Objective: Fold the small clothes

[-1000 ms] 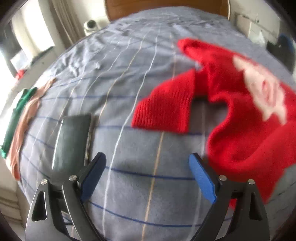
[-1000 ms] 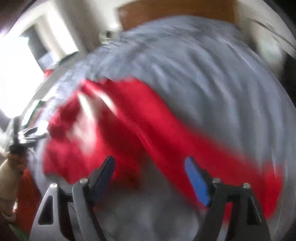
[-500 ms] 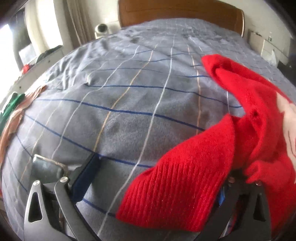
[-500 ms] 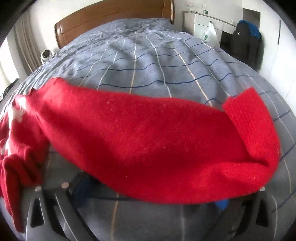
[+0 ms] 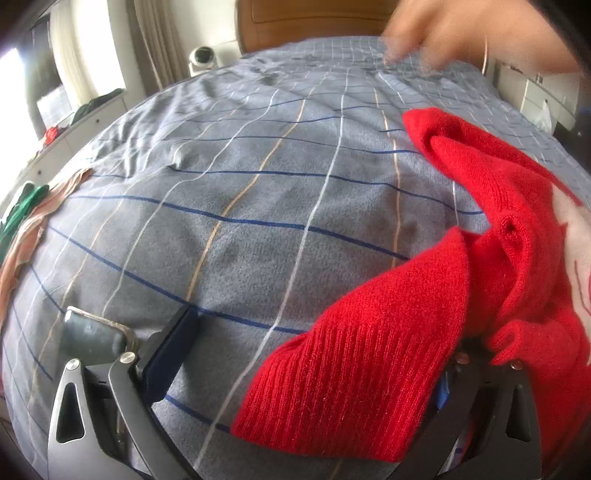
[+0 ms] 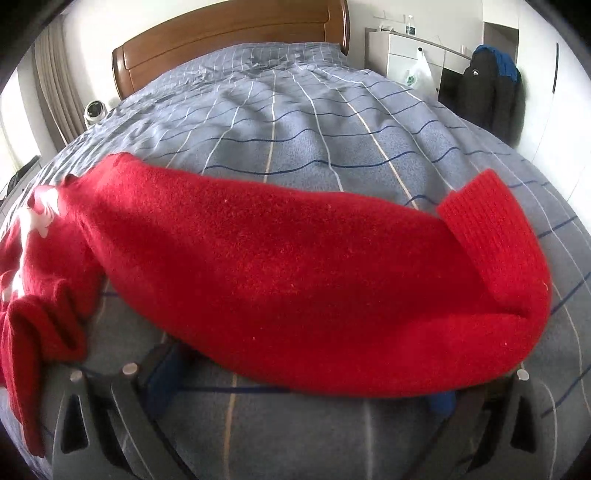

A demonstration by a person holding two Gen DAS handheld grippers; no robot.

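My left claw stands wide; its left finger shows, but its right finger is buried under the ribbed cuff of the red sweater. A grey phone-like slab lies just left of that claw, partly cut off. A blurred hand crosses far ahead. The grey checked bedspread lies open ahead-left. My right claw also gapes wide, both fingers half hidden beneath the sweater's sleeve, which drapes across them; open bedspread stretches beyond to the wooden headboard.
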